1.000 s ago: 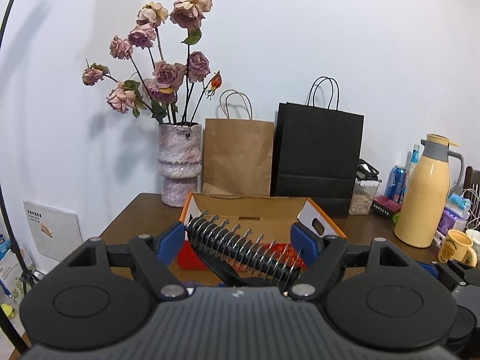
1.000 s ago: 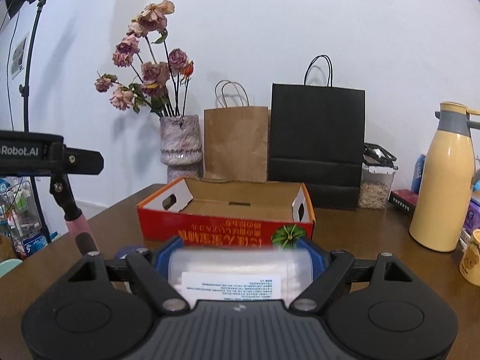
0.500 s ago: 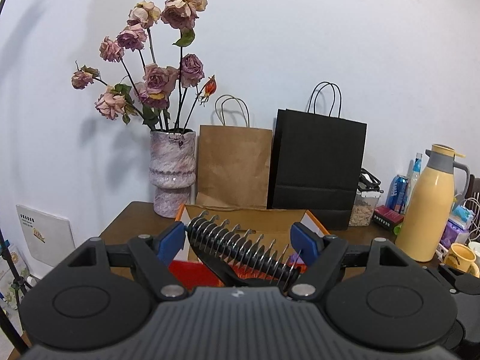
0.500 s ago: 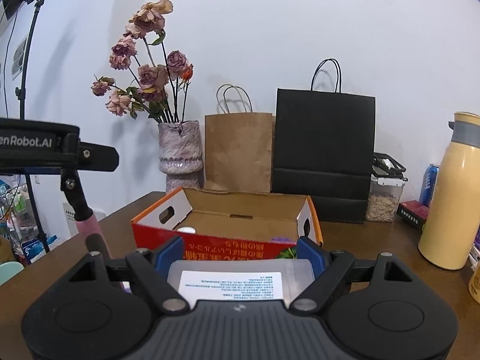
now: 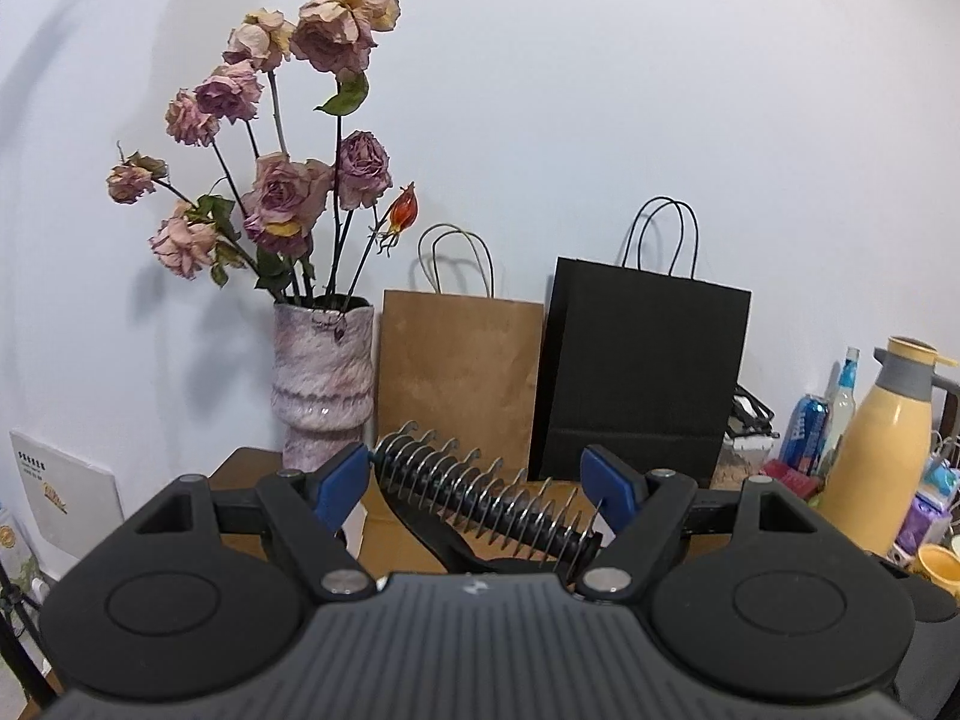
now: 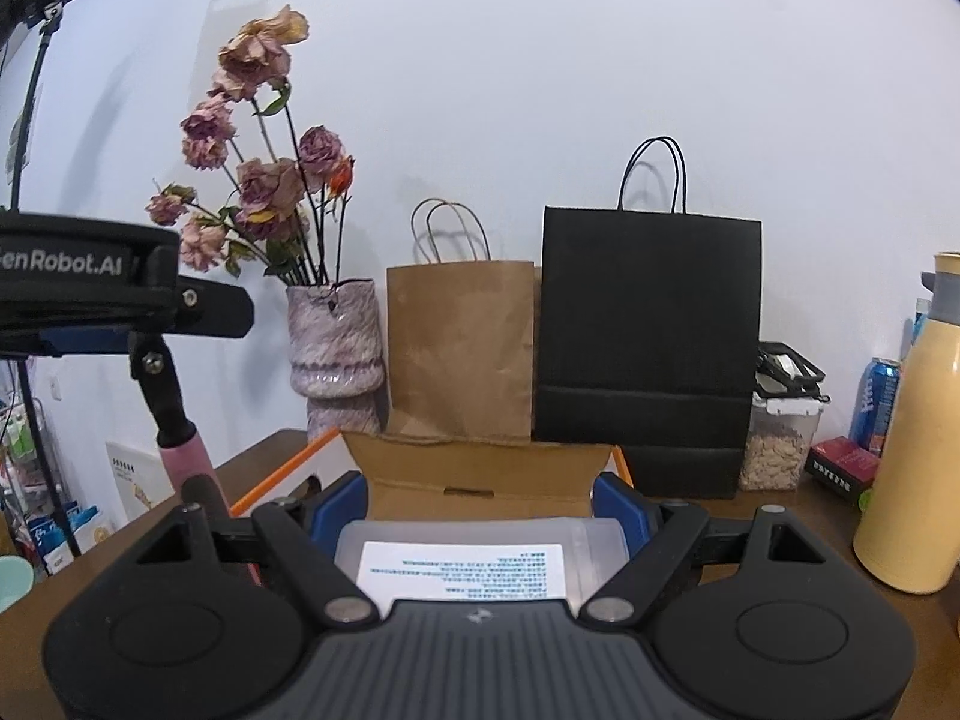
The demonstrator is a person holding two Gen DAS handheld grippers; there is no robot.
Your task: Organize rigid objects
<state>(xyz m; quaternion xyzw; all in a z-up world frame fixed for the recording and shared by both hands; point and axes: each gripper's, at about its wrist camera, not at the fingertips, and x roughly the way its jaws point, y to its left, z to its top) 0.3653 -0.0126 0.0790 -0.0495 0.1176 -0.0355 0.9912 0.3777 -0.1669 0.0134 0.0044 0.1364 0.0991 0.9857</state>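
On our left, the left gripper (image 5: 480, 480) pinches a pet rake comb (image 5: 489, 495) between its blue pads (image 5: 342, 480); the comb lies slantwise across the gap, a black bar set with a row of curved metal teeth, its handle running back toward us. Beyond it stand the vase of dried roses (image 5: 321, 378) and two paper bags. On our right, the right gripper (image 6: 480, 516) clamps a translucent plastic box (image 6: 474, 561) bearing a white printed label, held flat just before the open cardboard box (image 6: 480, 471) on the tabletop (image 6: 798, 516).
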